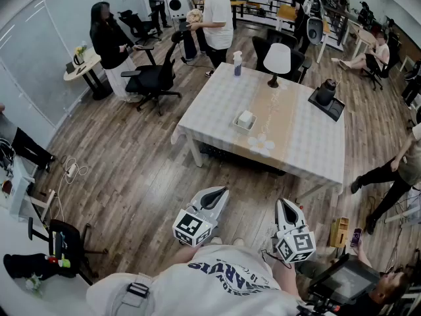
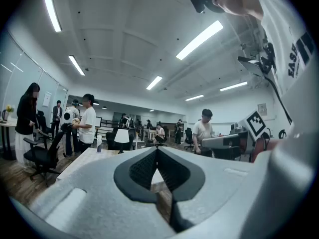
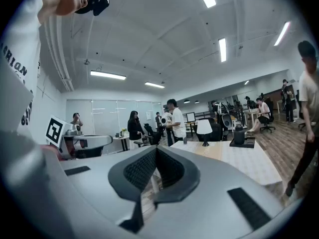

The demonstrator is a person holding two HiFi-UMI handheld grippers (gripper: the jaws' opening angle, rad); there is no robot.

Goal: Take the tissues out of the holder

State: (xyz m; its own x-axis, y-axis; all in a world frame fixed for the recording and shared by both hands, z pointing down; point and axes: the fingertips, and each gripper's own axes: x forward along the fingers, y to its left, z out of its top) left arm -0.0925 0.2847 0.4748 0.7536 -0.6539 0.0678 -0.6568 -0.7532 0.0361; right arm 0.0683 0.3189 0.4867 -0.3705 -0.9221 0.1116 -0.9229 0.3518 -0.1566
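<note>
T-shirt of the person, near edge: dark print, partly legible. It reads "ARUIS" in the head view and "RION" in the right gripper view.

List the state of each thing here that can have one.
Left gripper: shut, empty, short of the table.
Right gripper: shut, empty, short of the table.
Holder: on the table, tissues inside.
Tissues: in the holder, untouched.
Spray bottle: upright, at the table's far edge.
Lamp: upright.

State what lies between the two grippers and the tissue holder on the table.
Head view: from the left gripper and right gripper, bare wood floor, then the table edge and a pale flower shape before the tissue holder.
</note>
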